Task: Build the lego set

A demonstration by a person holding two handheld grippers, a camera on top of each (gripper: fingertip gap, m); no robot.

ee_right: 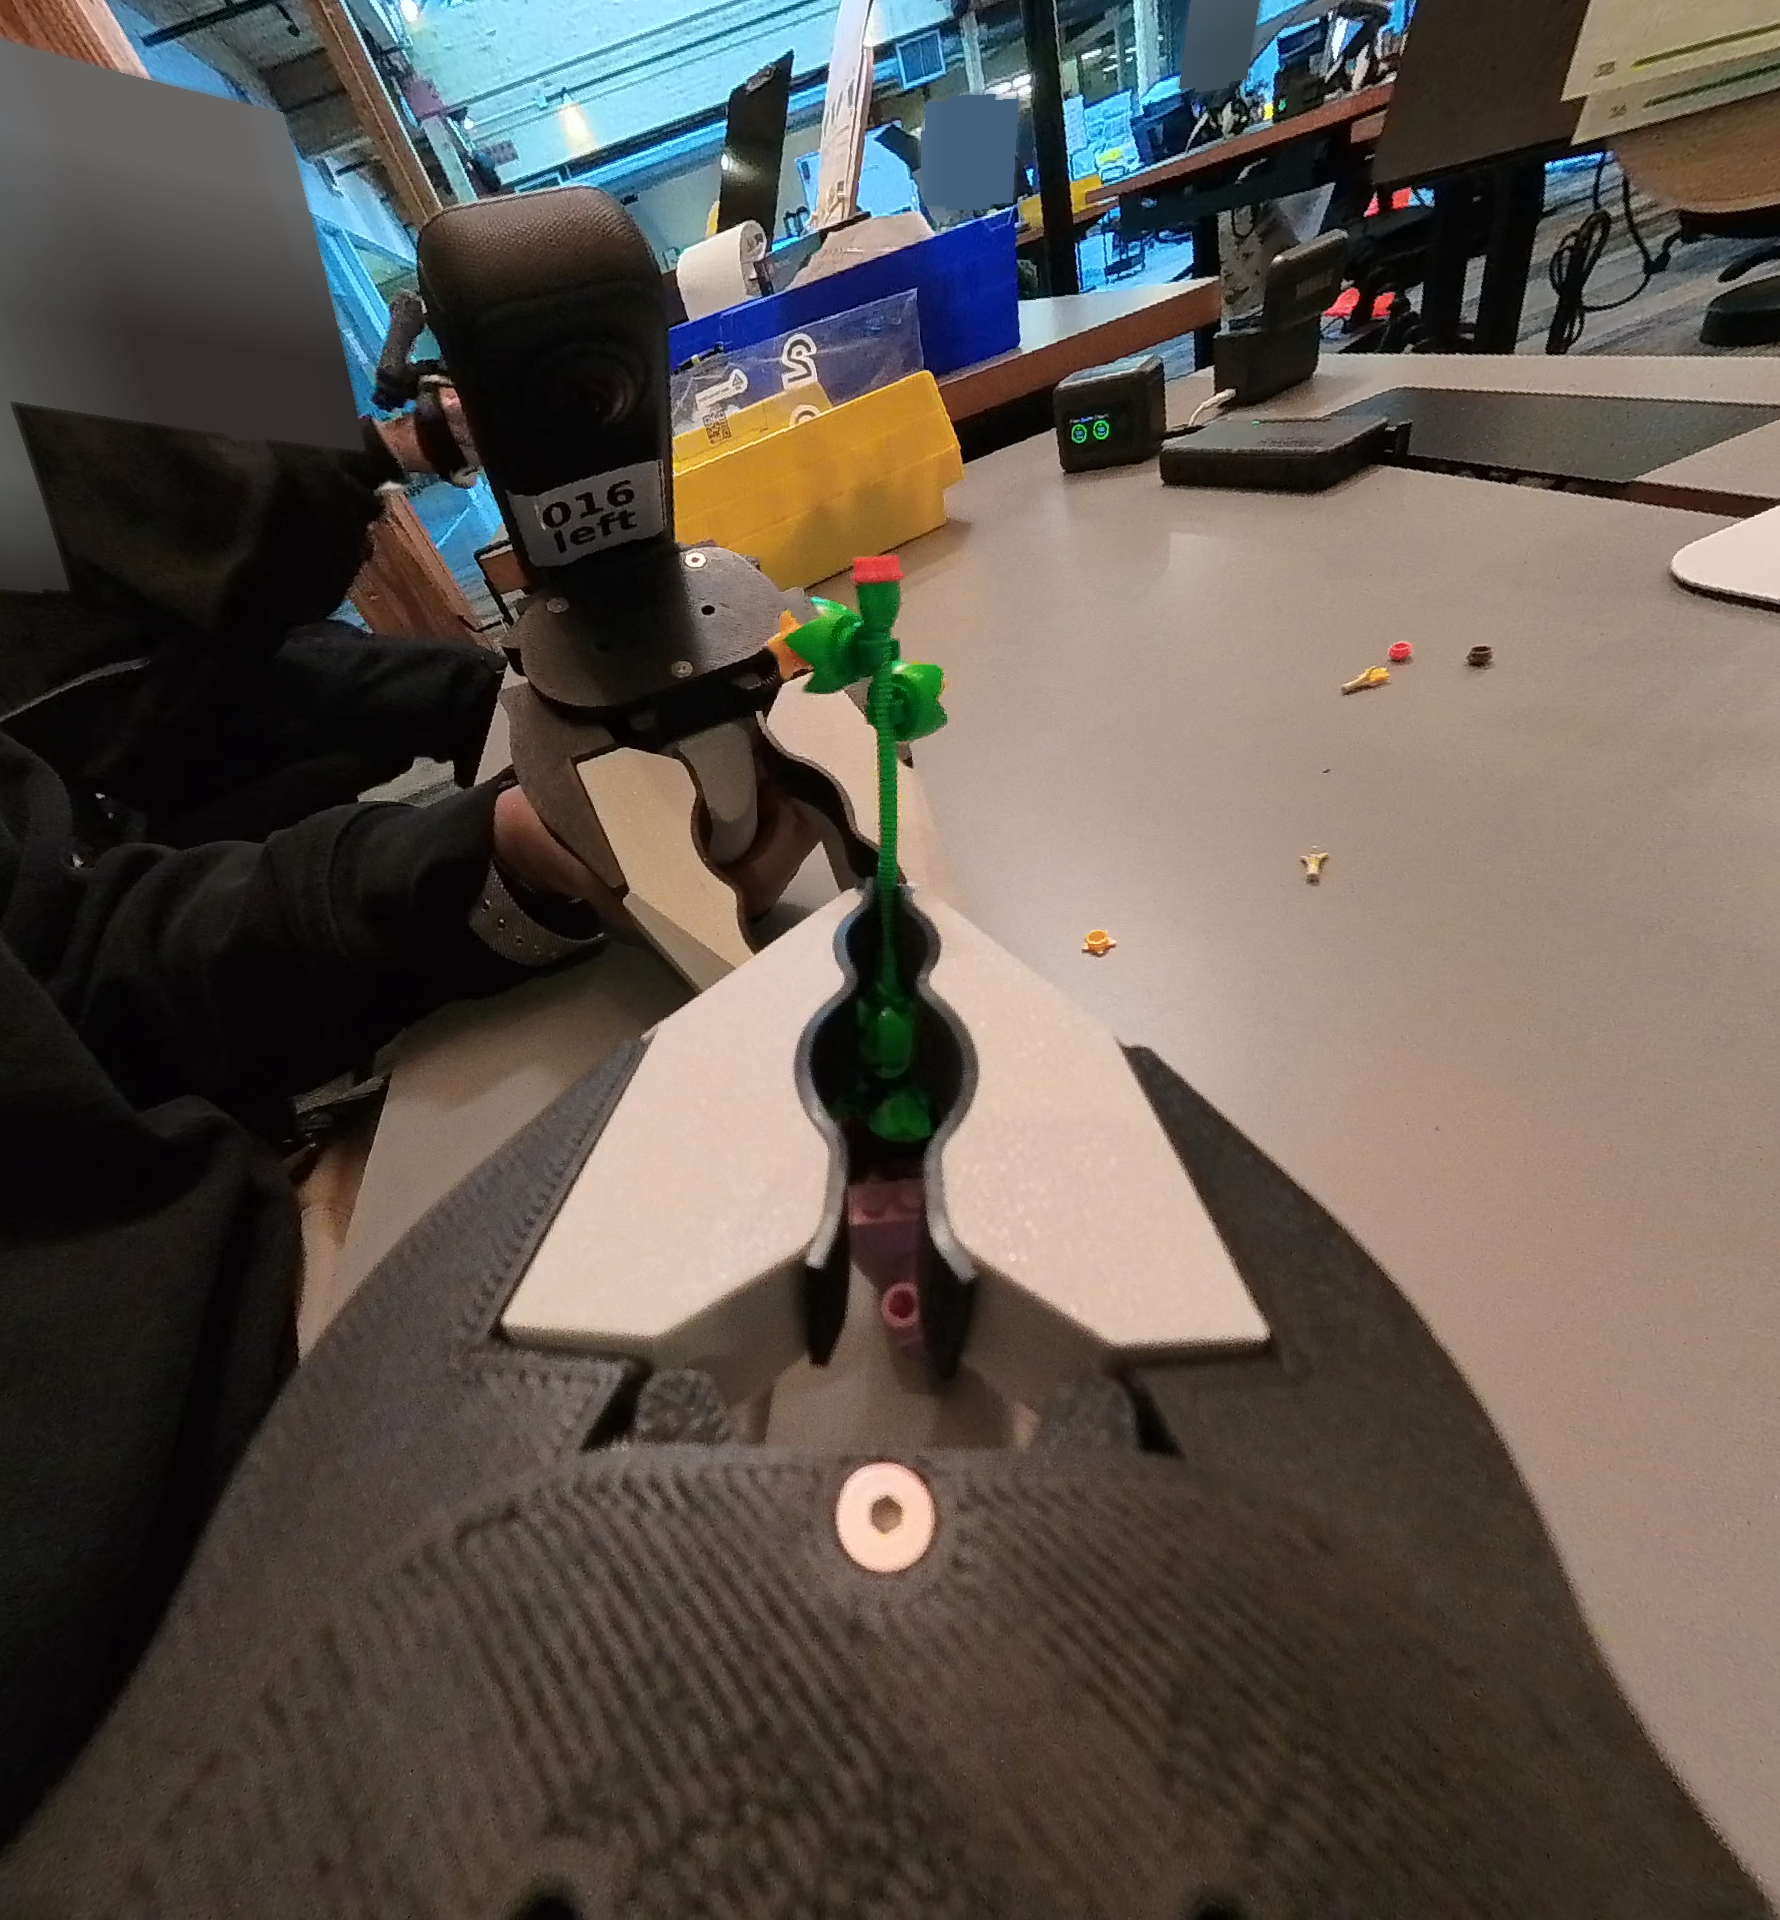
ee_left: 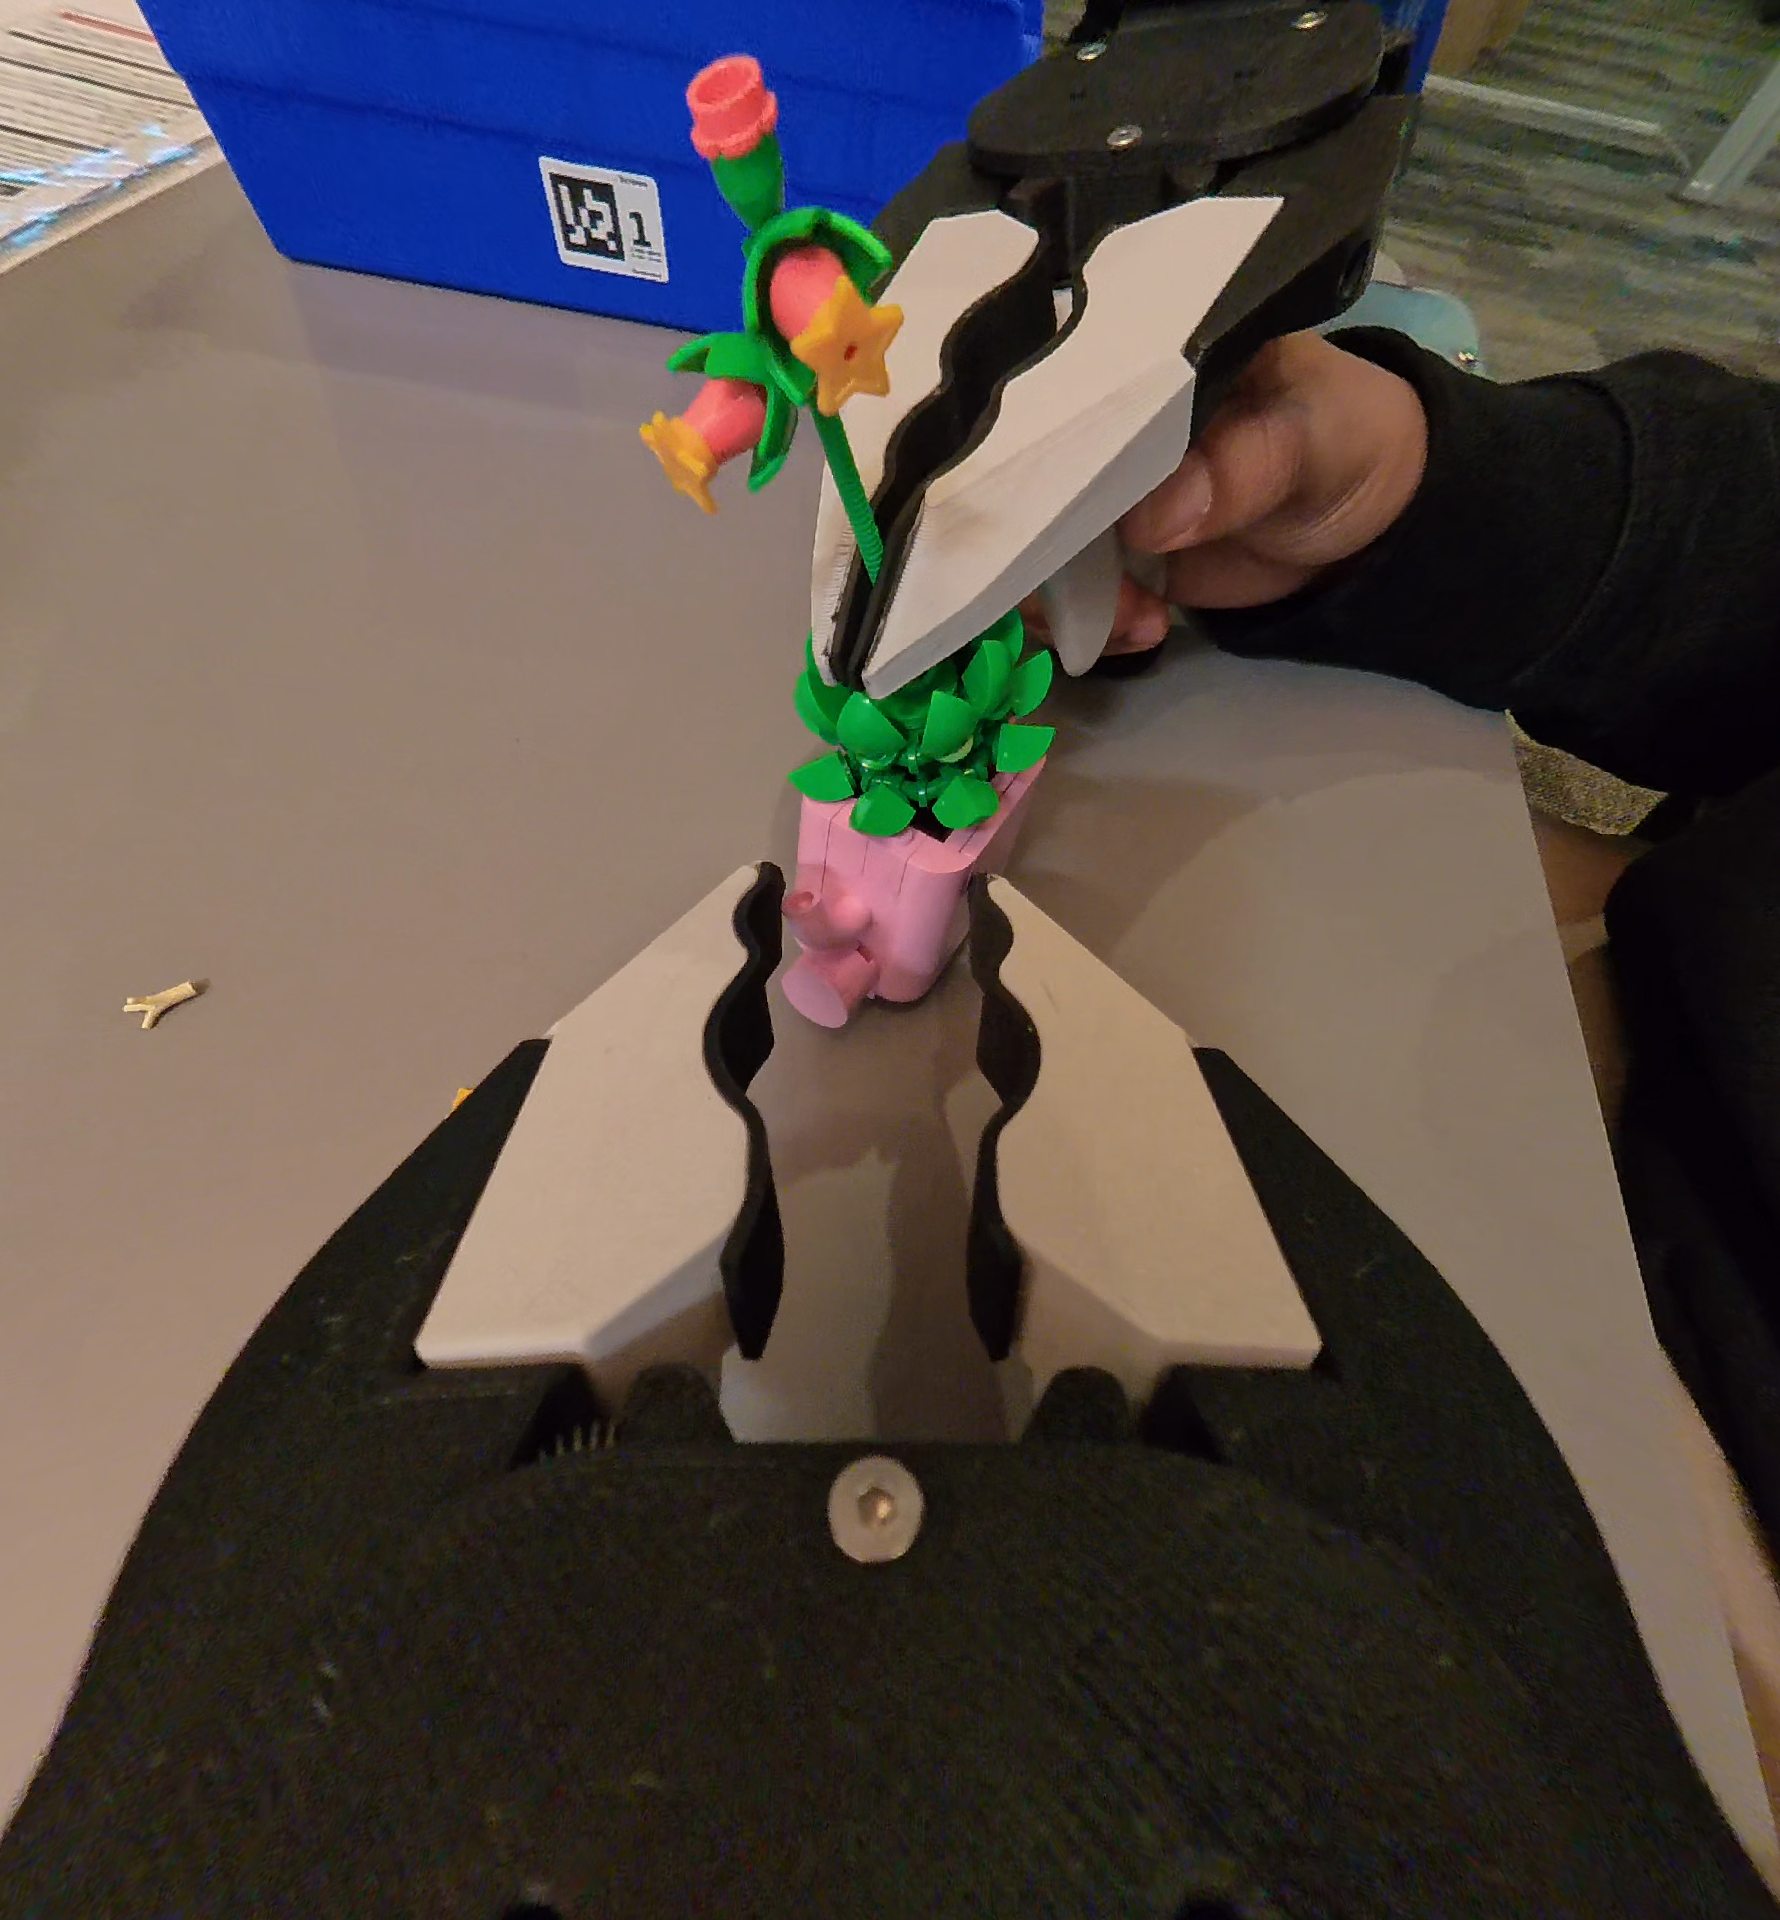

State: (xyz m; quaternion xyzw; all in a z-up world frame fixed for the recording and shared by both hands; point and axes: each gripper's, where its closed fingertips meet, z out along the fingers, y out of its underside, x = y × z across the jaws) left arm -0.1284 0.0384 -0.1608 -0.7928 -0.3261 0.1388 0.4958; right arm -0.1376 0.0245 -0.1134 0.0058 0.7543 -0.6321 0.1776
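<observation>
Pink brick pot [ee_left: 901,904] w/ bright green leaf cluster [ee_left: 922,743]; ribbed green stem [ee_left: 850,488]. Coral-pink tube blooms [ee_left: 730,104], yellow star flowers [ee_left: 847,348] w/ red centre. Grippers: pale grey fingers [ee_left: 616,1164], black wavy pads, black textured body. Grey tabletop [ee_left: 346,675]. Blue plastic bin [ee_left: 429,135] w/ b&w square marker; yellow bin [ee_right: 813,488].

A pink lego pot [ee_left: 891,914] stood tilted on the grey table [ee_left: 346,727], with rounded pink pieces jutting from its side. Green leaf pieces [ee_left: 922,738] crowded its top. A thin, ridged green stem [ee_left: 850,494] rose from the leaves, leaning to the left in the left wrist view. It bore coral-pink tubular blossoms [ee_left: 730,104] with green sepals and yellow star-shaped flowers [ee_left: 846,348]. Small loose pieces [ee_right: 1369,681] lay scattered on the table, well apart from the pot.
</observation>
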